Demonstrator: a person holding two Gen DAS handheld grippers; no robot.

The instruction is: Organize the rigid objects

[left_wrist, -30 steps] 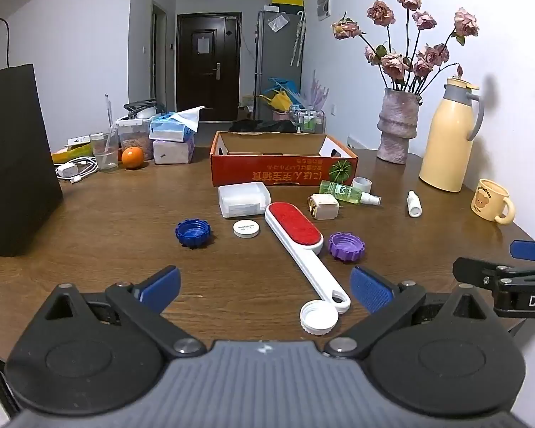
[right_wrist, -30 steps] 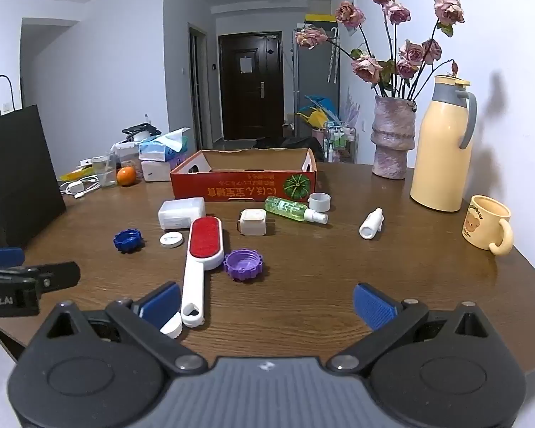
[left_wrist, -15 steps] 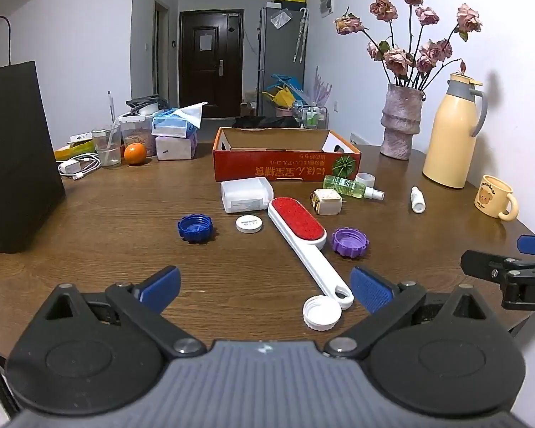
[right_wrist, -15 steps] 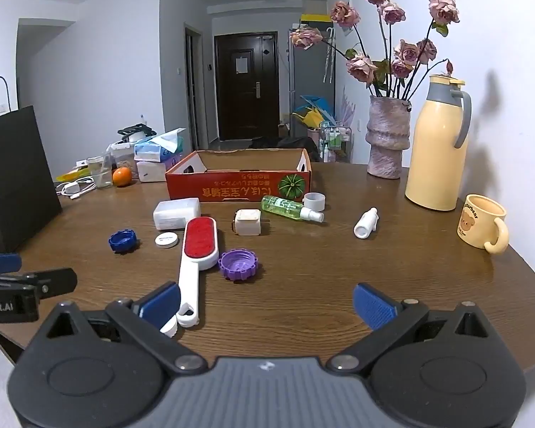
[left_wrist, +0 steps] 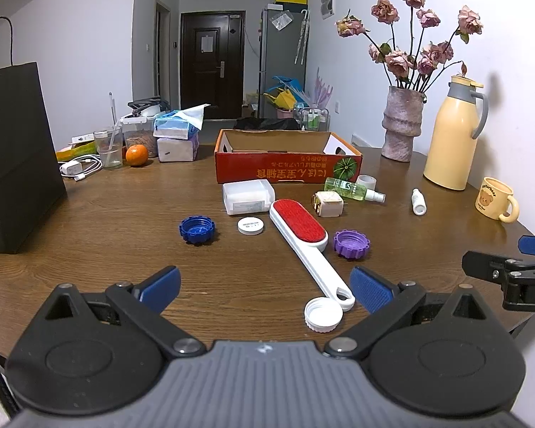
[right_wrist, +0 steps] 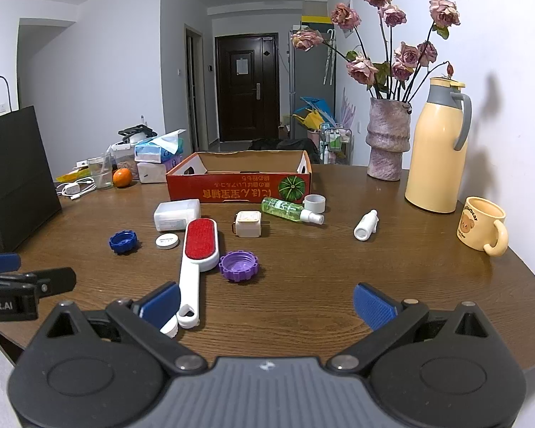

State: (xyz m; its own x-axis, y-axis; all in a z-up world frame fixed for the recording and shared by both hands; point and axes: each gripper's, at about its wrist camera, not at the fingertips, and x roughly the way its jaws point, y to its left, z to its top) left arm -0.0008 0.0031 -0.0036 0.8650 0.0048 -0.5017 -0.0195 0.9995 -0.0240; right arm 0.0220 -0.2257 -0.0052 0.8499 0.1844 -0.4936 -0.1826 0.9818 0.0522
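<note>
Both empty, jaws spread wide: left gripper (left_wrist: 264,283) low in frame, right gripper (right_wrist: 265,301) likewise. Lint brush (left_wrist: 305,240) at centre, just above the left gripper's gap, handle end touching a white cap (left_wrist: 322,314). Purple cap (right_wrist: 239,265) above the right gripper's gap. Blue cap (left_wrist: 196,229) centre left. Open cardboard box (left_wrist: 287,171) beyond, mid-frame.

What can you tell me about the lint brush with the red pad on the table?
The lint brush lies flat on the wooden table, red fuzzy oval pad facing up. Its body and long handle look like white plastic, with a hanging hole at the near end. That end touches a white cap. A purple cap sits beside its head. No gripper holds it.
</note>
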